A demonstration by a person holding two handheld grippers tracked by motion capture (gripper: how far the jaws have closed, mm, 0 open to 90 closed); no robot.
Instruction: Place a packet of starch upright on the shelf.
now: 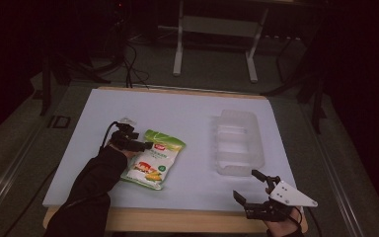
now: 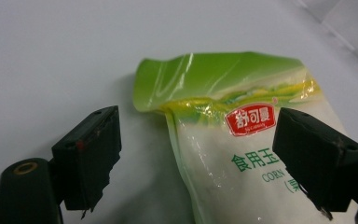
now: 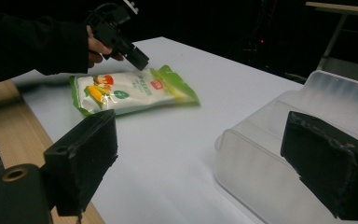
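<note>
A green and white bag of corn starch (image 1: 153,159) lies flat on the white table top (image 1: 177,118), left of centre. My left gripper (image 1: 140,146) hovers over the bag's upper left edge, open. In the left gripper view its jaws straddle the bag (image 2: 223,140), one jaw over bare table and the other over the bag's printed face. A clear plastic bin (image 1: 239,143) stands to the right. My right gripper (image 1: 249,185) is open near the table's front edge, just below the bin. The right gripper view shows the bin (image 3: 279,149) close ahead and the bag (image 3: 130,91) farther off.
The wooden front edge of the table (image 1: 177,219) runs along the bottom. Behind the table, a white metal stand (image 1: 214,29) and cables (image 1: 133,64) sit on the dark floor. A sleeved forearm (image 1: 91,190) reaches in from the lower left.
</note>
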